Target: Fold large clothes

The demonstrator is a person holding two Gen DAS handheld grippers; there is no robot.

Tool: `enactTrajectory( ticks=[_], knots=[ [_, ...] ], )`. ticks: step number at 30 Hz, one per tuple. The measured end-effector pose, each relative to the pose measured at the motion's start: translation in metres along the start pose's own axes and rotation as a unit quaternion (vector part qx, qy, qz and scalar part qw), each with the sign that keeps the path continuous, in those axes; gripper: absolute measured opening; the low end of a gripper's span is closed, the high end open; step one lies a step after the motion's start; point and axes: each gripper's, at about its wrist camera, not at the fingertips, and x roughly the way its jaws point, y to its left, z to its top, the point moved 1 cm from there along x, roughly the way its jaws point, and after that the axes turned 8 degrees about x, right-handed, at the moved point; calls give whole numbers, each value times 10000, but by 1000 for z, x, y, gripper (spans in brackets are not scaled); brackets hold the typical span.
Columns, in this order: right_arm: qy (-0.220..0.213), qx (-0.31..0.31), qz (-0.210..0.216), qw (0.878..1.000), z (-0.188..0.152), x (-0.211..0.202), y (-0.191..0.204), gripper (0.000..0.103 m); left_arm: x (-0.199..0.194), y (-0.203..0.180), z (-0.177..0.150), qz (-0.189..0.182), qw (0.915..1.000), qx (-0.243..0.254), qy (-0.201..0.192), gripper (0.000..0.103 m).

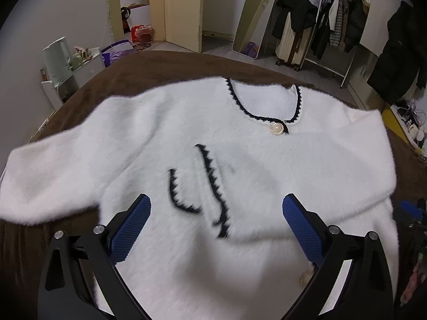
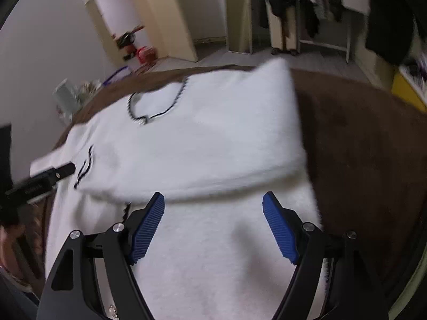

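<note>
folding a white sweater [image 1: 267,160] on a brown bed [image 1: 160,69]; right sleeve [image 2: 213,133] lies across. both grippers, left [image 1: 216,225] and right [image 2: 213,225], gape empty. next, probably pinch the left sleeve [image 1: 53,176] near its cuff and lay it flat.

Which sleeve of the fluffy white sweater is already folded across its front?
The sleeve on the picture's right: it lies folded over the sweater's front. The other sleeve stretches sideways onto the brown blanket.

A sweater [image 1: 186,138] lay spread on a blanket [image 1: 149,66] covering the bed, its neckline toward the far edge and both sleeves folded in over its front, while beyond the bed a suitcase [image 1: 292,45] stood left of a clothes rack [image 1: 336,18].
</note>
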Motion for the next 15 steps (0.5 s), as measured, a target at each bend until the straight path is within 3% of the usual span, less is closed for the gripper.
enactTrajectory(
  ticks=[4,11,14,15],
  knots=[
    [40,676,440,9967,5,10,-30,75,21,-11,6,142,9995,252,117,83],
    [-58,1375,636,9884,14,37,-61,69,56,-13,3,65,9989,231,396,82],
    [-148,1679,780,9826,21,48,-70,58,63,-12,0,-26,9992,89,381,82],
    [-157,1791,864,9799,23,52,-73,50,64,-13,0,-48,9994,56,339,82]
  ],
)
